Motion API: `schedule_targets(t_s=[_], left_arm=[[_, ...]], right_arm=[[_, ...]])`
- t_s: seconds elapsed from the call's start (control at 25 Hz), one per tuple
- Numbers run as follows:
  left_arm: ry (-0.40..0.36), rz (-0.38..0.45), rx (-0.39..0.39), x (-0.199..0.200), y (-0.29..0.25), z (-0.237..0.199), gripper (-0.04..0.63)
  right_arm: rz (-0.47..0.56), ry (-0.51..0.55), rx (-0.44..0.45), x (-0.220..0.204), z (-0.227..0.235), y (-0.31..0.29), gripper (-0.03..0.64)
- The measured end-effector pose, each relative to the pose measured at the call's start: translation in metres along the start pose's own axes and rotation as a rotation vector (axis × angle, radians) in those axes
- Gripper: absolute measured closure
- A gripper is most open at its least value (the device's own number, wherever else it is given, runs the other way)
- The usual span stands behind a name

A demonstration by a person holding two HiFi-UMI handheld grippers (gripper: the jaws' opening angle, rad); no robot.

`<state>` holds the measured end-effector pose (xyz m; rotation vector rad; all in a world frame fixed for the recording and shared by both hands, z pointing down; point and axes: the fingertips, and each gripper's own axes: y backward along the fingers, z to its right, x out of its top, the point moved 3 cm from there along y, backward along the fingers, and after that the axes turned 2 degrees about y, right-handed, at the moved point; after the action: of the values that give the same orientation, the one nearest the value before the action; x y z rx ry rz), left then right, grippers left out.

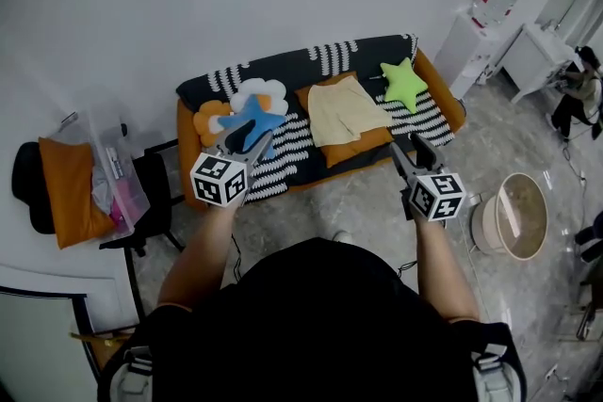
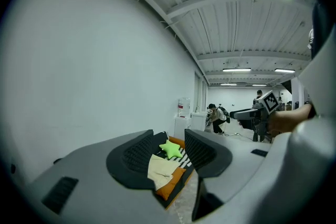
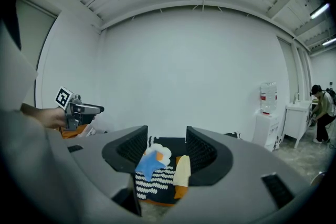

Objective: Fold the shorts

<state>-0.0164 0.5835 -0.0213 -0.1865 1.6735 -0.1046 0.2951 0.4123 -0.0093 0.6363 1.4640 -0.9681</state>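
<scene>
The pale yellow shorts (image 1: 347,111) lie spread flat on an orange cushion (image 1: 356,147) in the middle of the sofa (image 1: 188,144), which has a black and white striped cover. Both grippers hover in the air in front of the sofa, well short of the shorts. My left gripper (image 1: 254,142) points at the sofa's left half, my right gripper (image 1: 407,149) at its right half. Between the left gripper's open jaws (image 2: 168,152) I see only the distant shorts (image 2: 160,169). The right gripper (image 3: 167,147) is also open and empty, with the shorts (image 3: 182,171) far beyond it.
A green star pillow (image 1: 405,83) lies right of the shorts; a blue star cushion (image 1: 252,122) and a cloud cushion (image 1: 261,94) lie left. A chair with orange cloth and a clear box (image 1: 113,169) stands left. A water dispenser (image 1: 482,19) and round tub (image 1: 513,217) stand right, near a person (image 1: 575,94).
</scene>
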Motion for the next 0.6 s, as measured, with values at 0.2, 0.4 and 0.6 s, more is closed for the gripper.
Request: schedule_targets(t_s=[0.2,0.4,0.6], left_arm=[[0.018,-0.013,0.034,0.005,-0.034,-0.007,0.387],[0.033,-0.035,0.074,0.006,-0.064,-0.01,0.383],[0.044,-0.053,0.122,0.006,-0.093,-0.012,0.382]], right_arm=[[-0.033,0.007,0.031,-0.002,0.031,-0.028,0.382],[-0.048,0.005,0.071,-0.007,0.065,-0.06,0.377],[-0.073,0.003,0.117,-0.016,0.095,-0.09,0.379]])
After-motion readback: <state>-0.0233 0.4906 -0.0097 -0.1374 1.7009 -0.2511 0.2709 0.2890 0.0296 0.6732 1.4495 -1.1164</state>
